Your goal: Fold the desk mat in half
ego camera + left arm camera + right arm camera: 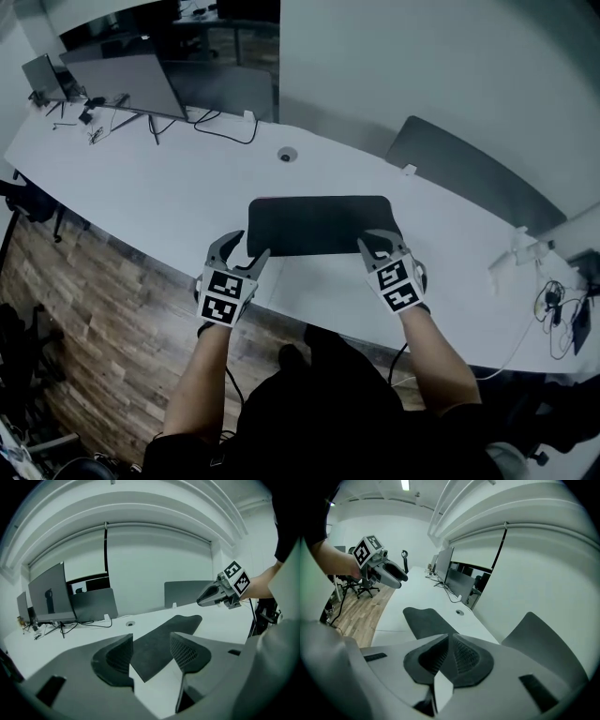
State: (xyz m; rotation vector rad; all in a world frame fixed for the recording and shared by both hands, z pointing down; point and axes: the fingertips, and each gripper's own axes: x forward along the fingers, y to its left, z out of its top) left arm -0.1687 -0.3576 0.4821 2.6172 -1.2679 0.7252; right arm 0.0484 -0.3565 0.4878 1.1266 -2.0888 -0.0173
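A dark desk mat (319,225) lies flat on the white desk (169,197), close to its near edge. My left gripper (241,251) hovers at the mat's near left corner. It is open, and in the left gripper view that corner of the mat (161,644) shows in the wide gap between its jaws. My right gripper (378,240) is at the mat's near right corner. Its jaws are nearly closed, with only a thin slit between them. The mat (424,620) stretches away beyond them, and I see nothing gripped. Each gripper appears in the other's view: right gripper (202,602), left gripper (401,577).
A monitor (127,82) with cables stands at the desk's far left. A round cable grommet (286,155) sits behind the mat. Grey panels (469,173) rise behind the desk. A white clamp-like object (525,248) is at the right. Wooden floor (94,300) lies below the desk edge.
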